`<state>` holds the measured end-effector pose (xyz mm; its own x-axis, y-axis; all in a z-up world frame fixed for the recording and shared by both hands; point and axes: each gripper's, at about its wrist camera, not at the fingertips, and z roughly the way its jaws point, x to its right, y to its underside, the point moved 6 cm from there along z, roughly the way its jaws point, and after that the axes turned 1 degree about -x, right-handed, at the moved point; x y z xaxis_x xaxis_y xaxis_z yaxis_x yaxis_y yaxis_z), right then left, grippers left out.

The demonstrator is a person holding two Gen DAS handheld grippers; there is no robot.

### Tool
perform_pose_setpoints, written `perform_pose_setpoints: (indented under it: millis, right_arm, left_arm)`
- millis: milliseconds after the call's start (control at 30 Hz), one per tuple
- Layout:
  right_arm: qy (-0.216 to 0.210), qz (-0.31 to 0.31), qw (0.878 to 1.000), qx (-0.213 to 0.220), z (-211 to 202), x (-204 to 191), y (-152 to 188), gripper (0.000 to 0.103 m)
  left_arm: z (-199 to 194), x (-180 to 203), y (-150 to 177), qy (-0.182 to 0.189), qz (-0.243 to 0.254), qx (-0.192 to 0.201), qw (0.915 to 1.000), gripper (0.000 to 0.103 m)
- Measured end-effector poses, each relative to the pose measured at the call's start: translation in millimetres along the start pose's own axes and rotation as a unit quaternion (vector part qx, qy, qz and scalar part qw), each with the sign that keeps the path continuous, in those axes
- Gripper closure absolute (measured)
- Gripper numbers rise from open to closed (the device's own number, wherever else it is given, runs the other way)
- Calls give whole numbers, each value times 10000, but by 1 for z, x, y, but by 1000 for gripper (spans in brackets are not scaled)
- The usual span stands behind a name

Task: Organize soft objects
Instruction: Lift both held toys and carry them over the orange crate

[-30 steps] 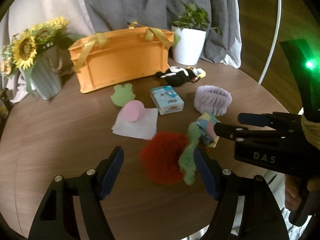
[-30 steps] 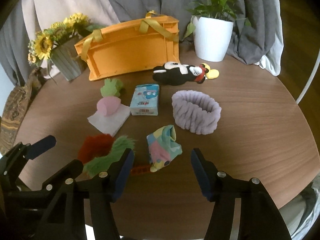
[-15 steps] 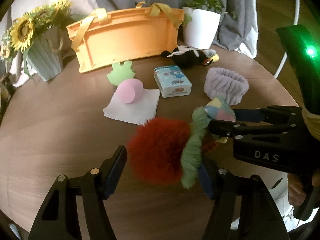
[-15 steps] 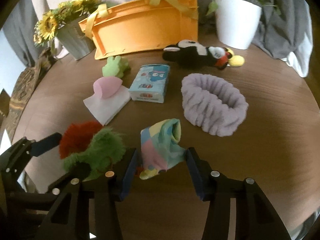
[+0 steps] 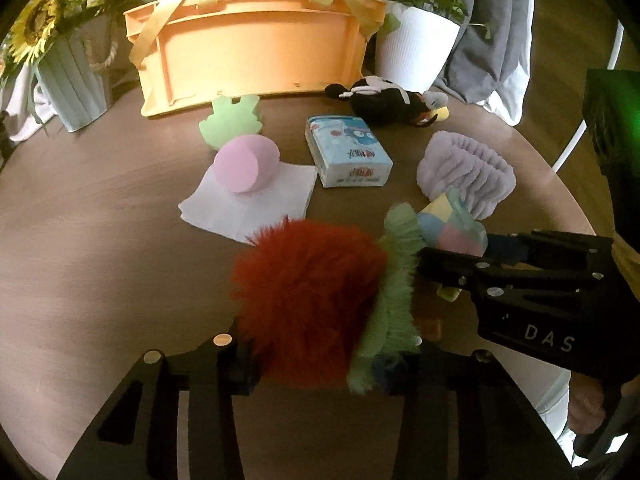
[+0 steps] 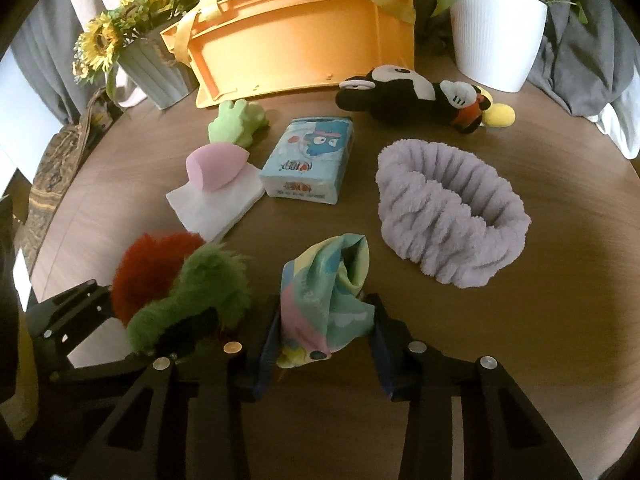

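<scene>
A red and green fluffy toy [image 5: 316, 304] sits between the fingers of my left gripper [image 5: 320, 364], which close around it; it also shows in the right wrist view [image 6: 176, 276]. A pastel patchwork cloth [image 6: 328, 296] sits between the fingers of my right gripper [image 6: 320, 336], which touch its sides; it also shows in the left wrist view [image 5: 452, 224]. An orange basket [image 5: 256, 44] with yellow handles stands at the back of the round wooden table [image 5: 100, 240].
On the table lie a lilac ruffled band [image 6: 452, 216], a black mouse plush [image 6: 412, 96], a blue tissue pack [image 6: 312, 160], a pink sponge [image 6: 216, 168] on a white napkin [image 6: 220, 204], and a green frog sponge [image 6: 236, 122]. A sunflower vase [image 5: 72, 68] and white plant pot [image 5: 412, 48] flank the basket.
Both grippers moved forward and down. The left fingers have closed in on the fluffy toy and the right fingers on the pastel cloth.
</scene>
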<state>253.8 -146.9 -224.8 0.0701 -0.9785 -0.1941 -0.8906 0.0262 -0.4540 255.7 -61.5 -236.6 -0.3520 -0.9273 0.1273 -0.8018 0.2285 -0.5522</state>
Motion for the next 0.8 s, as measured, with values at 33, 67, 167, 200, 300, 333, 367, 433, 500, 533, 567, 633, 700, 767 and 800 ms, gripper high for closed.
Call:
perform_pose_setpoints:
  millis: [33,67,167,200,300,333,367,433,500,533,567,633,700,767,800]
  right_arm:
    - [-22,26,10000,-2,0,0,0,64]
    - [-53,62,10000,-8,1,-1,-1,65]
    - [-96,98,9999,-15,1,-2,-4,66]
    - [-106,94,9999,-9,1,-2,-4,66]
    - [-136,72,9999,71,-6,-4,-7,66]
    - [-143,68,9998,94,-7,-5,-9,66]
    - [-156,63,9998,128,-10,-8,-12,66]
    - [-149,38,9997,214,-15,-11,-16,66]
    - [-132,5,9994,326,-21,-13,-23,66]
    - [-130,-2,9992,373,-24,-14,-26,66]
    - [-131,-12,9990,422,-27,-15,-29,66]
    - [-129,-38,9984,548,-35,-18,-38,66]
    - [-139,-62,9976,676,-44,-21,-46,66]
    - [-141,-68,9968,782,-51,-23,-52,66]
    - [-146,-70,9961,863,-56,-25,-57,66]
  left_arm:
    - [0,0,-2,-12,18,12,10000,62]
    - [-1,0,-3,-35,37,31,10000,63]
    - [-7,-3,-8,-90,36,129,9999,63]
    - [-10,-4,-10,-110,24,164,9998,63]
    - [-18,-10,-18,-161,-54,287,9994,63]
    - [-21,-11,-20,-181,-72,323,9993,63]
    - [-24,-13,-23,-212,-97,380,9990,63]
    - [-31,-15,-29,-246,-145,473,9985,63]
    - [-38,-18,-36,-277,-183,585,9977,63]
    - [-42,-18,-38,-306,-193,642,9973,63]
    - [-47,-19,-42,-332,-199,719,9967,63]
    - [-57,-21,-48,-400,-212,871,9952,63]
    - [-65,-23,-54,-428,-242,979,9940,63]
    - [-72,-25,-60,-444,-258,1086,9928,63]
    - [-77,-26,-63,-460,-266,1145,9920,63]
